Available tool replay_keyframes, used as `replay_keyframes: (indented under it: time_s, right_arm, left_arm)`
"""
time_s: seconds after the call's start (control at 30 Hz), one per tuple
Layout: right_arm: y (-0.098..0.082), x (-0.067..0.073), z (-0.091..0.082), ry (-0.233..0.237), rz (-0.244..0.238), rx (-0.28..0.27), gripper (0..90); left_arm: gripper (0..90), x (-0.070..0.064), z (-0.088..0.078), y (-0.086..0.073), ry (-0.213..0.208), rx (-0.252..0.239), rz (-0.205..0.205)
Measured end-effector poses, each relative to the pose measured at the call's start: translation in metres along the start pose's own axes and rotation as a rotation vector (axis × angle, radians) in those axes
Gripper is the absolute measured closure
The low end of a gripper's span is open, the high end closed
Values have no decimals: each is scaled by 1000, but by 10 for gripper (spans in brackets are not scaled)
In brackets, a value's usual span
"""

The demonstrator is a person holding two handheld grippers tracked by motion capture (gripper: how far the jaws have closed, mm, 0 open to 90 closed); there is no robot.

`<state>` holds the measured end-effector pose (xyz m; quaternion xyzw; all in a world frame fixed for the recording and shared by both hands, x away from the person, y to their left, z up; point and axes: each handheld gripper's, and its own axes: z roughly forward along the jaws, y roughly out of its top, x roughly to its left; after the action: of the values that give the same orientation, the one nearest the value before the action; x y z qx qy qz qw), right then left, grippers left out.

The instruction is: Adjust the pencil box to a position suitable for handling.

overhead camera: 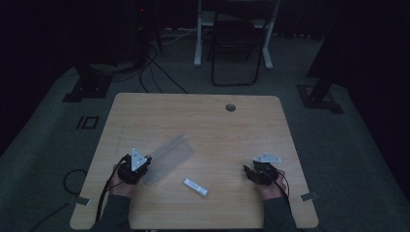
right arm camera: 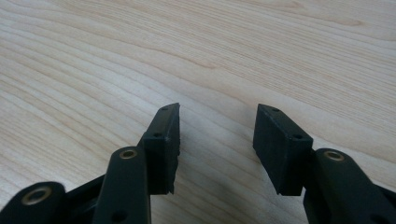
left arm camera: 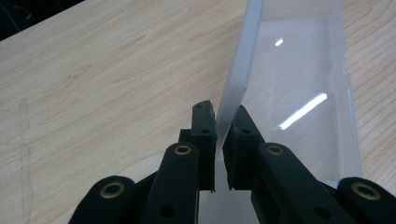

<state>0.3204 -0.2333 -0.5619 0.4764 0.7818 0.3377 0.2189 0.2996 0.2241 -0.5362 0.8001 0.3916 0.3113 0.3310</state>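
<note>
At a pale wooden table [overhead camera: 208, 121] in a dim room, we see the left gripper [left arm camera: 219, 128] clamped on the upright flap of a long, clear folded plastic sheet [left arm camera: 299, 93], its jaws pressed together on the frosted edge. In the high view that sheet [overhead camera: 167, 157] lies left of centre, running away from the left gripper [overhead camera: 145, 162]. A small white rectangular box [overhead camera: 196, 187] lies flat just beside its near end. The right gripper [right arm camera: 217, 140] holds nothing above bare wood, jaws set apart; we see it near the table's right edge [overhead camera: 249, 171].
</note>
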Motion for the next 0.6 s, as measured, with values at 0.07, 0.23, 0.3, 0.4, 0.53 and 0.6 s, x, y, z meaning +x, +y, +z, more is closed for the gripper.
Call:
replay_keyframes:
  time_s: [0.07,0.23,0.3,0.4,0.53,0.6]
  right_arm:
    - [-1,-1,0,3,5,-3,499]
    - [-3,-4,1,17,21,-20,476]
    - [-4,-5,1,19,20,-27,467]
    - [-5,-4,1,23,17,-34,446]
    - [-6,-4,1,24,14,-38,434]
    - [-6,-4,1,26,12,-37,422]
  left_arm:
    - [807,0,-1,-1,-9,-2,-12]
    - [733,1,-6,-3,-36,-17,-34]
    - [707,1,-8,-3,-47,-18,-37]
    - [659,0,-10,-4,-59,-18,-39]
    - [646,-1,-13,-5,-72,-31,-49]
    - [628,-2,-14,-5,-65,-28,-46]
